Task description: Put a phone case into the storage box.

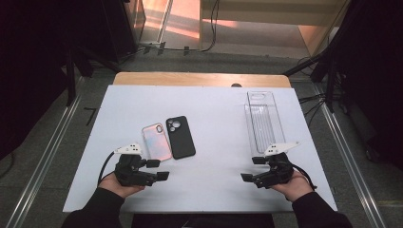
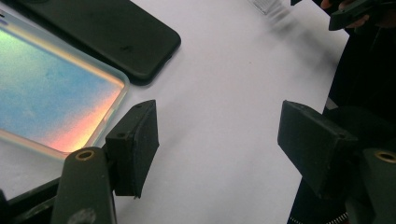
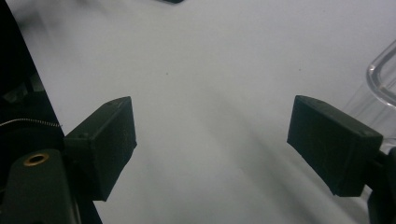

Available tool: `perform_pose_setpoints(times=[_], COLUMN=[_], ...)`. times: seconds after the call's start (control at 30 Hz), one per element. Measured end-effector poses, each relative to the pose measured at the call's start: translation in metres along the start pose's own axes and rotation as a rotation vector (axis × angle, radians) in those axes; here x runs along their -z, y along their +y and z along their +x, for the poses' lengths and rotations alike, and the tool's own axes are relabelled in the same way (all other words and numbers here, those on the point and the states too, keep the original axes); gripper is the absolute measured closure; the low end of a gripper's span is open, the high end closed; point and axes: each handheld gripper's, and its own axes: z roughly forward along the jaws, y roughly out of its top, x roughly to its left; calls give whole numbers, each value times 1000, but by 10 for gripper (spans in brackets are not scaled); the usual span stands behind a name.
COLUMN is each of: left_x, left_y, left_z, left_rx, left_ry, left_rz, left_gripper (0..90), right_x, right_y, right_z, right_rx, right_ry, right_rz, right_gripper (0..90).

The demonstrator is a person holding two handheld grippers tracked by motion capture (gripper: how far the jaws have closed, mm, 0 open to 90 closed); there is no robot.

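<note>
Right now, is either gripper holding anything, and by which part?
Nothing is held. The left gripper and the right gripper both stand open over the white table.

Both arms wear black sleeves. The left gripper (image 1: 158,170) and right gripper (image 1: 253,168) are matte black — blocky rectangular pads, brass-ringed screw holes on the arms, a pale three-cornered plate on top, and a black cable trailing from each.
</note>
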Motion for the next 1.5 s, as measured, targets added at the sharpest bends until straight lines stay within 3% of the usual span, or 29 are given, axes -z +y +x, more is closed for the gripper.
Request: perform_pose_setpoints(times=[1.5], left_x=[2], left_y=[2], left_z=[2], left_rx=[39], left_ry=[21], left_rz=[14], left_gripper=[297], right_x=[3], right_y=[-2], right_z=[-2], right_rx=[-14], right_ry=[-10], right_rz=[1], right_gripper=[138])
